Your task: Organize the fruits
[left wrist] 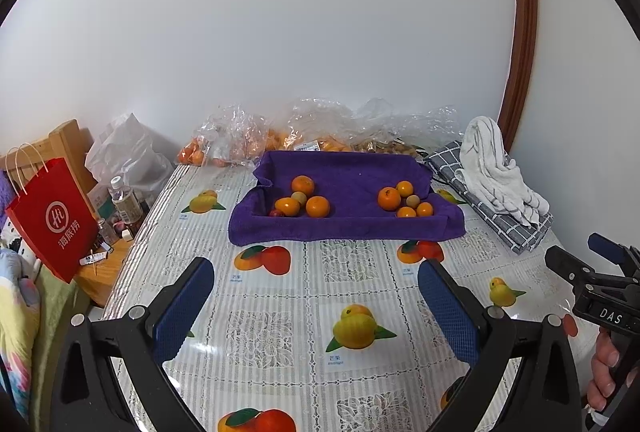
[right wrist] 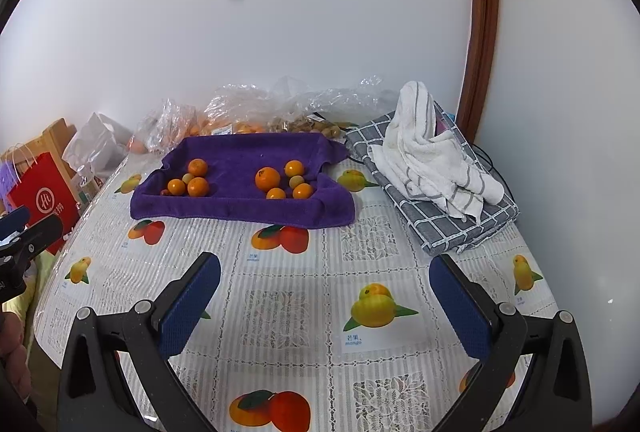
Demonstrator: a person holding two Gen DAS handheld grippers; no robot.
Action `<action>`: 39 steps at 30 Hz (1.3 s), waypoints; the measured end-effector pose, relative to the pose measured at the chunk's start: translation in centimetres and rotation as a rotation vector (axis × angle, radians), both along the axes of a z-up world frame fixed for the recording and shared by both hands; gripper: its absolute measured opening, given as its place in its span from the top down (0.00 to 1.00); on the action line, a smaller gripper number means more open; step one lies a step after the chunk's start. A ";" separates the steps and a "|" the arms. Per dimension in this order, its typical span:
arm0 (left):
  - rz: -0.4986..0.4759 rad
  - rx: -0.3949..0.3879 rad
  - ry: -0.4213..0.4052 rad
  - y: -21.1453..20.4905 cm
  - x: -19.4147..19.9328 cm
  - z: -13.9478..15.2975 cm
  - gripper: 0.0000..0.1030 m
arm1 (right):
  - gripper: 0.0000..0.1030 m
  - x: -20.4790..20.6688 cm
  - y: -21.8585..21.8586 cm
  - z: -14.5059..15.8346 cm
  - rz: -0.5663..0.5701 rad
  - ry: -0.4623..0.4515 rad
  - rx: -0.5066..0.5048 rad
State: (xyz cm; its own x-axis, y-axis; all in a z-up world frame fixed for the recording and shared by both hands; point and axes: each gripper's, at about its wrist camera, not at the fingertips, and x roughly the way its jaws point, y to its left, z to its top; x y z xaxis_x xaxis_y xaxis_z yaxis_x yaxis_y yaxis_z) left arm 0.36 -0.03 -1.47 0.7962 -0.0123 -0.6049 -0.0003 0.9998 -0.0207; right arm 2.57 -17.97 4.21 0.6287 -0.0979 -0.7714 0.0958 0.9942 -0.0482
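Blue-padded fingers (left wrist: 188, 308) of my left gripper (left wrist: 316, 306) stand wide apart with nothing between them, hovering over the surface (left wrist: 280, 296) and its fruit-printed cloth. My right gripper (right wrist: 325, 306) is spread just as wide and equally empty above the same cloth; I can also see it at the right edge of the left view, with part of the hand (left wrist: 604, 372) that holds it.

Farther back sits the purple towel (right wrist: 240, 208), its edges turned up like a shallow tray. On it the fruits lie in two clusters, well apart. In the left cluster (right wrist: 188, 182) I count three oranges around a small pale round fruit, with something small and red at the towel's edge. In the right cluster (right wrist: 282, 180) I see four oranges of mixed size and one more pale fruit.

Behind the towel, against the wall, lie clear plastic bags (right wrist: 240, 108) with more fruit inside. To the right a white striped towel (right wrist: 432, 152) is heaped on a folded grey checked cloth (right wrist: 448, 224). A red paper bag (left wrist: 48, 216) stands off the left edge.
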 end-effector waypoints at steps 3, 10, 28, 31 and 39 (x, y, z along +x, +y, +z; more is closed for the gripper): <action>0.000 0.001 -0.001 0.0 0.0 0.0 0.00 | 0.00 -0.1 0.0 0.0 0.000 -0.002 0.001; 0.001 0.003 -0.001 0.1 0.0 0.1 0.00 | 0.00 0.0 0.0 0.0 -0.001 -0.001 0.000; -0.006 0.002 -0.002 0.4 0.1 0.1 0.00 | 0.00 0.1 0.1 0.0 0.002 0.001 0.003; -0.002 0.003 -0.003 0.4 0.1 0.1 0.00 | 0.00 0.1 0.1 0.0 0.002 0.001 0.003; -0.002 0.002 -0.003 0.4 0.0 0.1 0.00 | 0.00 0.1 0.1 0.0 0.003 0.000 0.003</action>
